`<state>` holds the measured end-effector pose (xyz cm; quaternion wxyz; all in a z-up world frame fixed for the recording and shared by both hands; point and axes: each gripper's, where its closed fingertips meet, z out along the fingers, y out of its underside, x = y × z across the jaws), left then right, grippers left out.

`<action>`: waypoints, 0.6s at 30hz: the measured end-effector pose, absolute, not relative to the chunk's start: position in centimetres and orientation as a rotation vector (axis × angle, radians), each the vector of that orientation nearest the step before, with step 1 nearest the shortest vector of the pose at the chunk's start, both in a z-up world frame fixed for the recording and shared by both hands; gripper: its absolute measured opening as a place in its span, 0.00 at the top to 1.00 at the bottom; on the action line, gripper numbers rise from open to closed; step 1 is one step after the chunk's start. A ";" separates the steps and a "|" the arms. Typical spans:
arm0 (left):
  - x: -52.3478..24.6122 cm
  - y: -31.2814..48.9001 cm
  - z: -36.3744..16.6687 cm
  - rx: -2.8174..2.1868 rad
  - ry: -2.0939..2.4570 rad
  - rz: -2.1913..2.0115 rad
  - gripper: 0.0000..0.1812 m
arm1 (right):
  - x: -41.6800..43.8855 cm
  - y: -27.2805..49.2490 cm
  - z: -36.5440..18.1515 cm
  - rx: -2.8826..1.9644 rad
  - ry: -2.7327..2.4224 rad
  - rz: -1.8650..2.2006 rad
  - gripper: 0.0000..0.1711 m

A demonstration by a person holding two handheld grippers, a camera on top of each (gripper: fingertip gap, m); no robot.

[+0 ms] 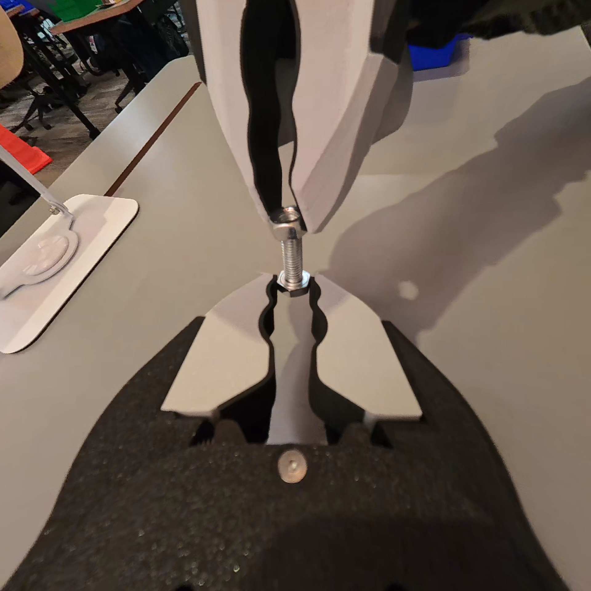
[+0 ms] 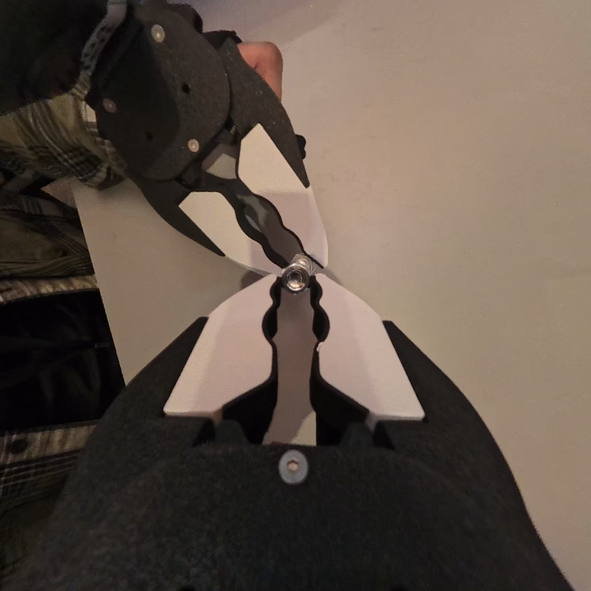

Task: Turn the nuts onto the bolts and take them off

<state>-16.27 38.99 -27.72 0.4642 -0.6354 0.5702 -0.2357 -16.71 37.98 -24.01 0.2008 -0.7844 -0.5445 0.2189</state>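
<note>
At the tips of the left gripper (image 1: 293, 282): jaws narrow, clamped on the hex end of the bolt (image 1: 288, 256). Can't tell if that hex is the head or a second nut. The shank runs straight out ahead of those jaws, off the table (image 1: 479, 319).

Right gripper (image 2: 294, 282): jaws also narrow, pinching the nut (image 1: 287, 220) by its flats at the very tips. The nut sits at the far end of the shank, and its bore looks open from the right wrist view, so my read is only the first threads are engaged, if any.

Can't tell from this whether it's going on or coming off. Either way, how I'd run the turn:
- Hold the left side as a fixed reaction, with no wrist roll.
- Line the right jaws' axis up with the shank. From the right wrist view the bore looks near-centred, which is good.
- Roll the right wrist about that axis only. Any tilt risks cross-threading.
- Use light axial push going on, none coming off.
- Regrip in short arcs and loosen only just enough to reset.

Risks: the tip-only grip on both hexes is thin and either could slip under side load. A dropped nut could roll on the table.
</note>
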 end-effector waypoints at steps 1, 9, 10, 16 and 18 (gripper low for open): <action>-16.3 39.1 -27.7 -1.562 1.395 -0.575 0.90 | -16.7 38.1 -23.9 -2.199 -1.507 0.600 0.90; -16.4 39.3 -27.7 -1.592 1.370 -0.585 0.90 | -16.8 38.4 -24.1 -2.185 -1.466 0.509 0.90; -16.4 39.2 -27.7 -1.588 1.374 -0.596 0.90 | -16.7 38.3 -24.1 -2.172 -1.501 0.496 0.90; -16.0 38.4 -27.7 -1.561 1.413 -0.663 0.90 | -16.3 37.7 -24.1 -2.020 -1.794 0.388 0.90; -15.9 38.2 -27.8 -1.558 1.425 -0.671 0.90 | -16.1 37.6 -24.3 -1.943 -1.899 0.323 0.90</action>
